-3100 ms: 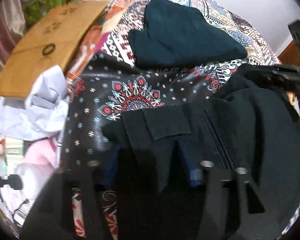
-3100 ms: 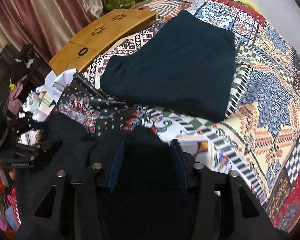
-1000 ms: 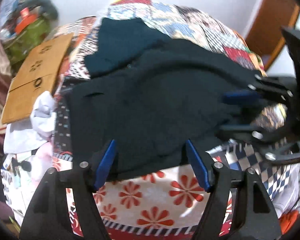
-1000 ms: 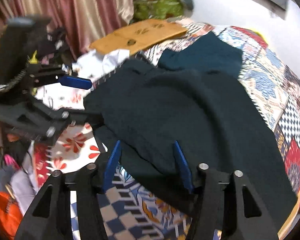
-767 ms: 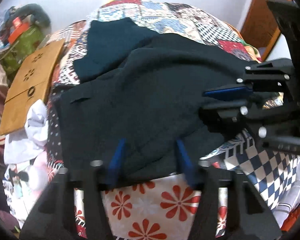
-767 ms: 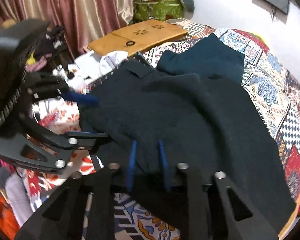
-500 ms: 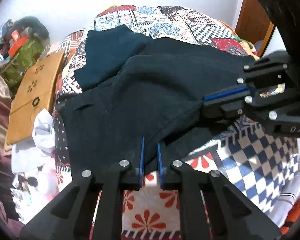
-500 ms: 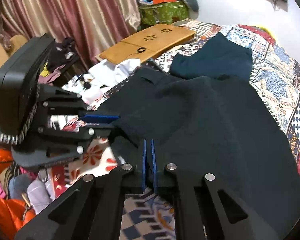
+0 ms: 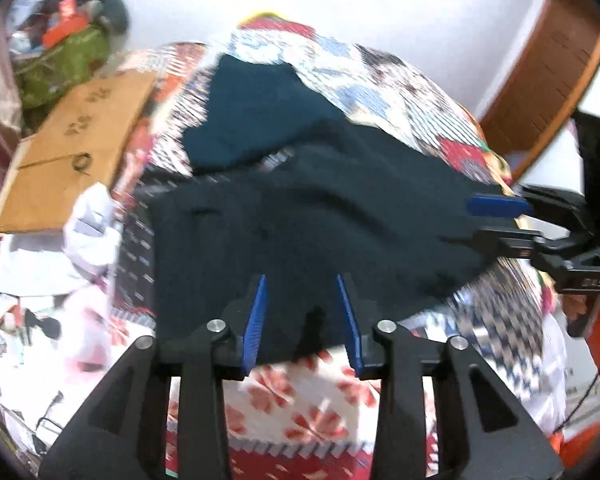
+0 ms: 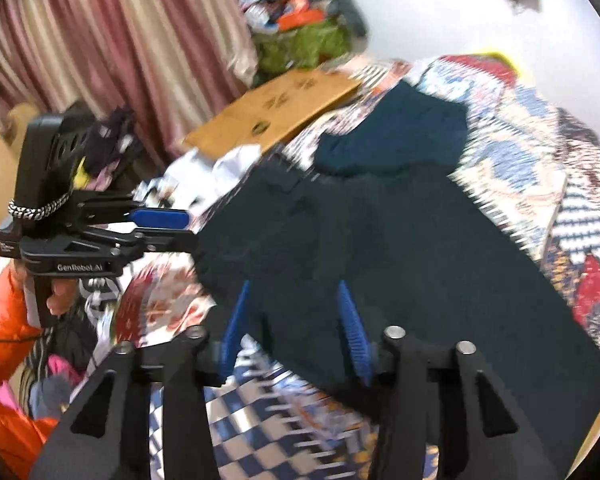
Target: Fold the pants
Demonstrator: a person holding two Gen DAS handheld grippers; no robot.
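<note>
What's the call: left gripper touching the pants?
Cannot tell. Left wrist view: left gripper open, pants hem between its fingers, but blur hides any contact or gap.

Motion blur smears both views, so the quilt [image 9: 400, 84] pattern and the pants [image 9: 300, 220] seams cannot be read. The pants' near hem sits behind the left gripper [image 9: 302, 312] fingers. In the right view the pants [image 10: 400, 260] run off the right edge.
</note>
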